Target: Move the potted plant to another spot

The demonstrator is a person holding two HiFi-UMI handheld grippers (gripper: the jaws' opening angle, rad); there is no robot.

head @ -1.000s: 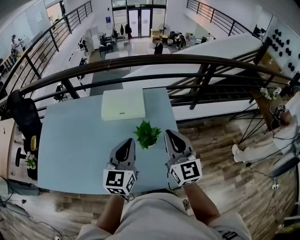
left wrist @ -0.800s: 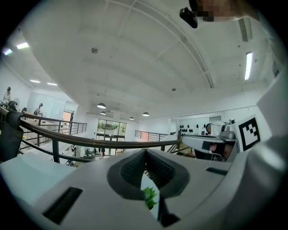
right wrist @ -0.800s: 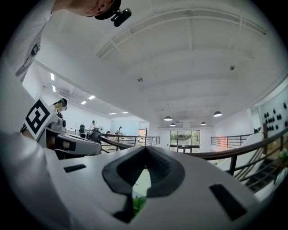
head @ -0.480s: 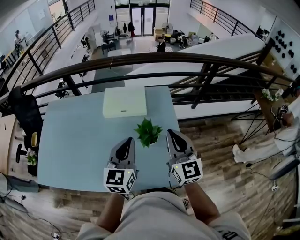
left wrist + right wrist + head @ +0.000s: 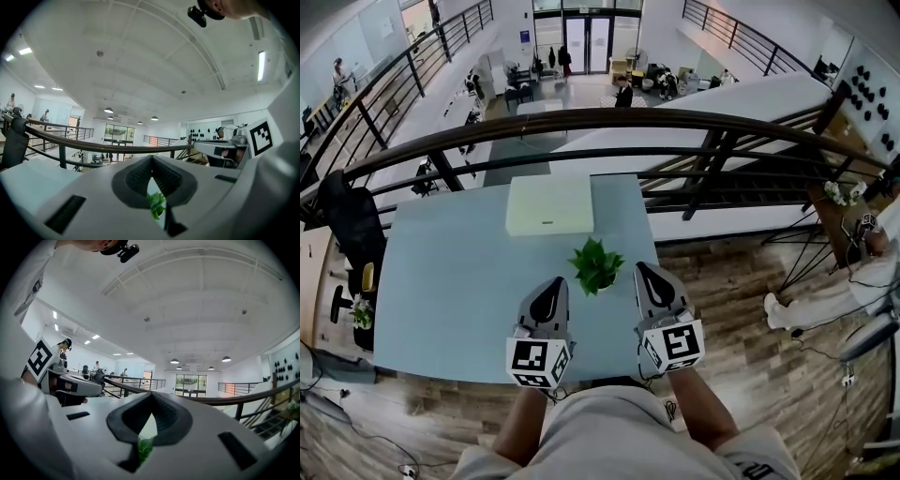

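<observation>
Potted plant (image 5: 596,265) stood on the pale blue worktop (image 5: 450,281), left gripper (image 5: 555,283) and right gripper (image 5: 643,270) just beside it, both sets of fingers pressed together on nothing, white box (image 5: 548,205) lay behind.

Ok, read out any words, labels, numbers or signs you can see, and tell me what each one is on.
No readable text in any view.
left gripper: square black-and-white marker, a pattern, no letters.
right gripper: the same kind of pattern, no letters.
white box: small dark mark on its front edge, too small to read.
blue sign by the far doors: too small to read.
</observation>
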